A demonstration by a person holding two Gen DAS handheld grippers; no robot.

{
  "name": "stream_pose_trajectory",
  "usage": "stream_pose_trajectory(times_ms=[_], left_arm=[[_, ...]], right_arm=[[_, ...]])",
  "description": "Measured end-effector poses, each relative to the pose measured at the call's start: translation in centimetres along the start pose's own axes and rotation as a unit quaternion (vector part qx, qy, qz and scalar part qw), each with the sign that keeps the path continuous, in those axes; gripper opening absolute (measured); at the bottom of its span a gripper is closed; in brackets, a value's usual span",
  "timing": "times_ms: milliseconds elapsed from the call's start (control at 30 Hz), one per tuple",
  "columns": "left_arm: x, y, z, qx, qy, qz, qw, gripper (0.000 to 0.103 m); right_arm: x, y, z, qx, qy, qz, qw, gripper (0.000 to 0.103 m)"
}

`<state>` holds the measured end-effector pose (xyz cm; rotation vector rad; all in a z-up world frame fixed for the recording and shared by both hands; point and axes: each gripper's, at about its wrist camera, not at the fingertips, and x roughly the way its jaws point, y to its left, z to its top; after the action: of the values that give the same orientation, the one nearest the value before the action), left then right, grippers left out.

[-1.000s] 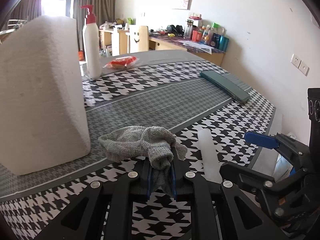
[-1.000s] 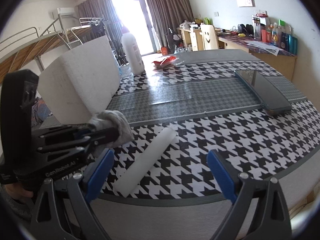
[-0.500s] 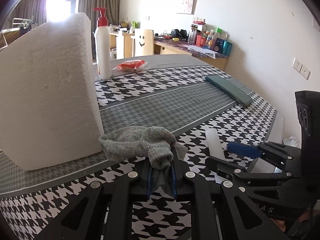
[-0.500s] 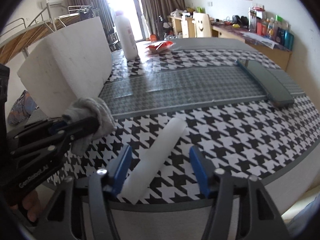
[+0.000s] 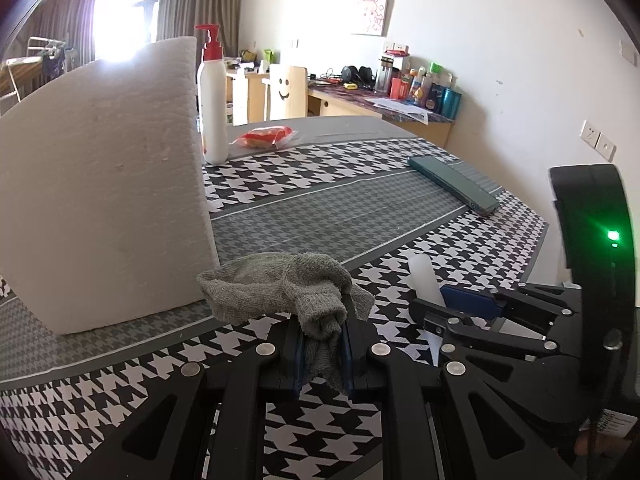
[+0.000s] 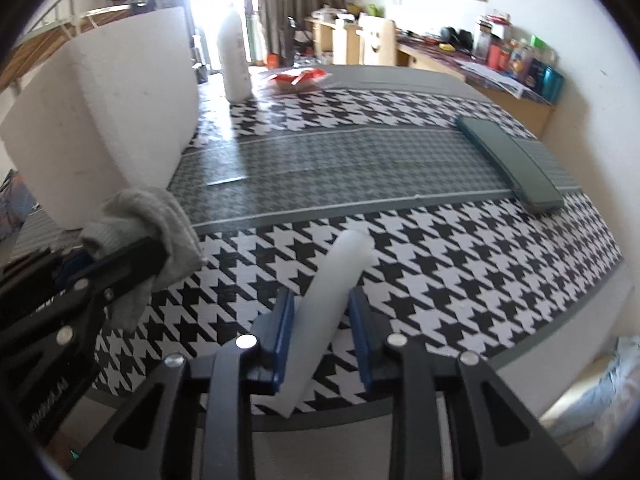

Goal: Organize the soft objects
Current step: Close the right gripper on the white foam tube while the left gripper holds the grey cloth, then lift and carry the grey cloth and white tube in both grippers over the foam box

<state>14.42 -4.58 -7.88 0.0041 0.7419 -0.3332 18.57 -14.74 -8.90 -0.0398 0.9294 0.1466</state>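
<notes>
the left claw (image 5: 322, 354) is clenched on a grey sock (image 5: 288, 292), pinching it by one bunched end at lower centre of the left wrist view so the rest of the fabric flops forward over the blue pads. held that way the sock hangs clear of the houndstooth bench (image 5: 360, 208), which looks like a carrying grip, not a placing one.

the right claw (image 6: 320, 332) straddles a white foam cylinder (image 6: 332, 304) at lower centre of the right wrist view. the cylinder lies on the bench, its far end pointing toward the middle of the frame and its near end reaching the bench's front edge. the blue pads sit just beside it on both sides with a thin gap showing on each, so the claw reads as released but nearly closed, lined up across the cylinder's width for a squeeze around the near third.

a large white foam block (image 5: 100, 184) stands upright at left of the left wrist view, just behind the sock; it may be where soft things are gathered, though that is only a guess. a pump bottle (image 5: 212, 108), a red snack packet (image 5: 266, 138) and a dark green case (image 5: 454, 184) sit further back, apart from the work.
</notes>
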Motion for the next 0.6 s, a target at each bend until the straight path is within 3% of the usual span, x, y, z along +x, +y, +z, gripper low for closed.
stream_pose_trajectory(times_ms=[67,233,600], left_arm=[[-0.2,0.1,-0.1,0.002,-0.001,-0.003,1.0000,0.016],[-0.6,0.6,-0.3,-0.002,-0.006,-0.004,1.0000,0.016],[-1.6,0.1,-0.2,0.000,-0.017,0.000,0.9998,0.016]], right_arm=[[0.1,0.0,0.0,0.002,0.000,-0.005,1.000,0.030],[-0.2,-0.6,0.1,0.016,-0.011,0.016,1.000,0.014],[-2.2,-1.0,0.6,0.007,-0.052,0.047,0.998,0.013]])
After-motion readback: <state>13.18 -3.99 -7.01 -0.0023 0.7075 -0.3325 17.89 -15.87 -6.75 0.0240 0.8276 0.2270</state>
